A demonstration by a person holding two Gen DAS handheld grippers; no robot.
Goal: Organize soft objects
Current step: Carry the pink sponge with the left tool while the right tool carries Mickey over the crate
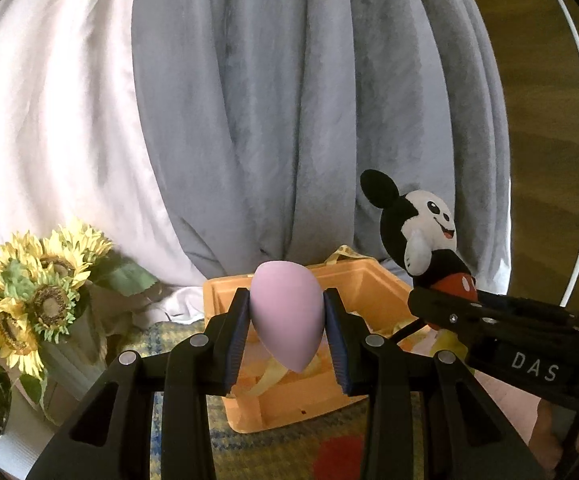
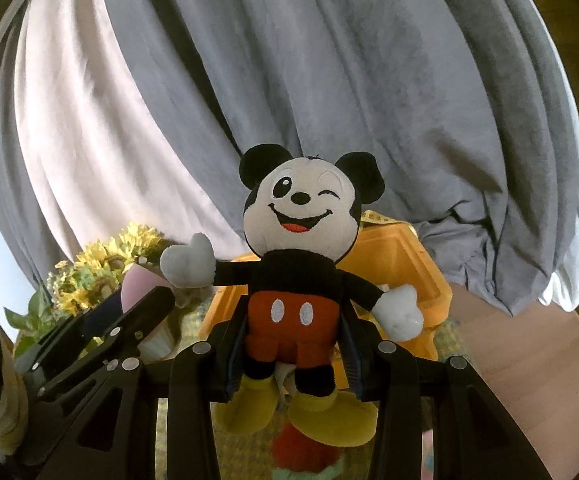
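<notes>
You had the pink sponge (image 1: 287,312) pinched in your left hand-held gripper (image 1: 287,334) and the mouse plush (image 2: 301,276) clamped at its shorts in the right hand-held gripper (image 2: 295,350), both held above the orange bin (image 1: 369,284). Looked like mid-carry; next you'd probably lower and let go inside.

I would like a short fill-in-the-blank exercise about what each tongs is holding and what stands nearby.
1. The left tongs are shut on a pink egg-shaped ____.
2. The right tongs grip the mouse plush toy at its red ____.
3. Behind both held things stands an open bin of ____ colour.
4. The yellow flowers on the left are ____.

Missing words: sponge; shorts; orange; sunflowers
</notes>
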